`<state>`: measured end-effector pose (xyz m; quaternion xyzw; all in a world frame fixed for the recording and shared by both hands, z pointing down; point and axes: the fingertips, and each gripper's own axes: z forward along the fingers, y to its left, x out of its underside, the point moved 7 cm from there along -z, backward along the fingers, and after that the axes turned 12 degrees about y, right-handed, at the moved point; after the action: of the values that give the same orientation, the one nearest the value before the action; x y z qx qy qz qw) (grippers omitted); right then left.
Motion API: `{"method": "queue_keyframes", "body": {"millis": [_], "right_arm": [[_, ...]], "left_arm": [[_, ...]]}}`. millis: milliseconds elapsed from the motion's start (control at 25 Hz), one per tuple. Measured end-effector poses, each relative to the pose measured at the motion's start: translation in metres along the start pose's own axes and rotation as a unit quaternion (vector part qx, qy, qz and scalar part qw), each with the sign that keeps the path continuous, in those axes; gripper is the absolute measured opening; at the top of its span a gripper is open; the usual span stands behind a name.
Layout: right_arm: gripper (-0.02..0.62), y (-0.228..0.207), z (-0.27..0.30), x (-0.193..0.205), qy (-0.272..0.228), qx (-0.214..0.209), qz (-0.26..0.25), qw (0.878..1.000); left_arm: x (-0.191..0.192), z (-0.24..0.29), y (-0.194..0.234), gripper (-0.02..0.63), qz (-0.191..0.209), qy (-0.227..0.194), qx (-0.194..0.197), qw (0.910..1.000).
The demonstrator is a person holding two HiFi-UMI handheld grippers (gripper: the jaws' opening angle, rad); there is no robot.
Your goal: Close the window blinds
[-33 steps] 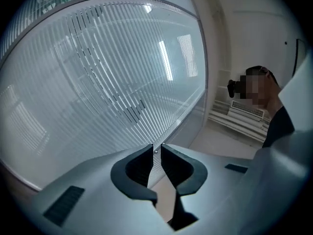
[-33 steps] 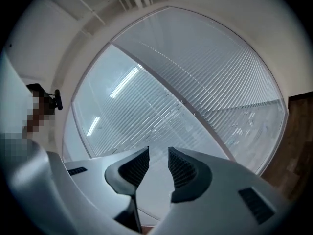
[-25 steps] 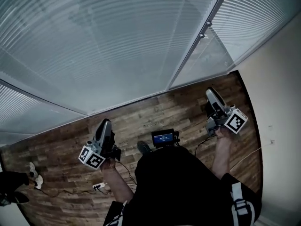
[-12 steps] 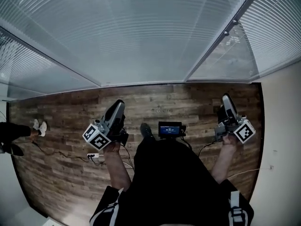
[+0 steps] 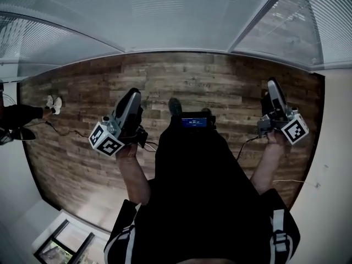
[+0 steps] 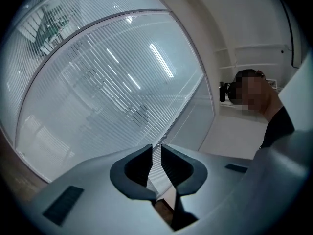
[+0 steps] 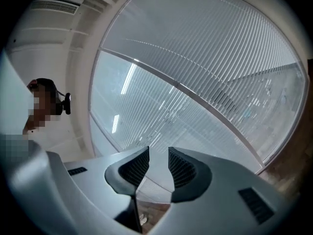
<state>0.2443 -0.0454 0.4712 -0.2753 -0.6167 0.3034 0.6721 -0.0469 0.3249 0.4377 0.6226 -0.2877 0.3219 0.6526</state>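
View: against the two earlier head views, the window blinds (image 5: 165, 10) now fill only the top strip, and the wooden floor (image 5: 209, 81) takes the middle; the camera looks further down and stands further off the glass.
Window blinds: they hang ahead of the person, well apart from both tools, and are split by a slanted frame post (image 5: 264, 12). In both gripper views the slats (image 6: 98, 82) (image 7: 205, 58) cover the panes from top to sill.
Left gripper (image 5: 133, 97): held low beside the thigh and now further out to the left. Its jaws (image 6: 156, 148) stand a narrow slit apart with nothing between them.
Right gripper (image 5: 273, 85): lower in the frame than before. Its jaws (image 7: 158, 153) stand somewhat wider apart and are likewise empty.
Surroundings: a small screen (image 5: 194, 122) sits at the waist; a bystander's shoes (image 5: 53, 103) show at the left edge.
Meaning for the task: neither tool touches a slat, cord or wand. Judged from the withdrawn stance and the covered panes, the closing is probably finished, or the person is repositioning; which one cannot be told.
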Motion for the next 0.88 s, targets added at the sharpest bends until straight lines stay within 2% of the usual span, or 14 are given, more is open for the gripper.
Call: {"method": "queue_keyframes", "body": {"millis": [120, 240, 440, 640, 880], "right_arm": [[0.126, -0.002, 0.003, 0.006, 0.003, -0.012, 0.005, 1.0], [0.126, 0.01, 0.003, 0.014, -0.004, -0.02, 0.0, 1.0], [0.126, 0.032, 0.006, 0.022, -0.021, -0.014, -0.008, 1.0], [0.124, 0.049, 0.019, 0.027, -0.021, -0.004, -0.02, 1.0], [0.084, 0.068, 0.024, 0.038, -0.025, 0.012, -0.023, 0.999]], "left_arm": [[0.003, -0.011, -0.008, 0.057, 0.007, -0.003, -0.013, 0.9999], [0.001, -0.025, -0.012, 0.057, 0.018, -0.012, -0.01, 0.9997], [-0.009, -0.034, -0.002, 0.057, 0.026, -0.027, 0.017, 0.9992], [-0.014, -0.032, 0.019, 0.057, 0.015, -0.026, 0.044, 0.9986], [-0.017, -0.031, 0.035, 0.057, 0.002, -0.021, 0.073, 0.9971]]}}
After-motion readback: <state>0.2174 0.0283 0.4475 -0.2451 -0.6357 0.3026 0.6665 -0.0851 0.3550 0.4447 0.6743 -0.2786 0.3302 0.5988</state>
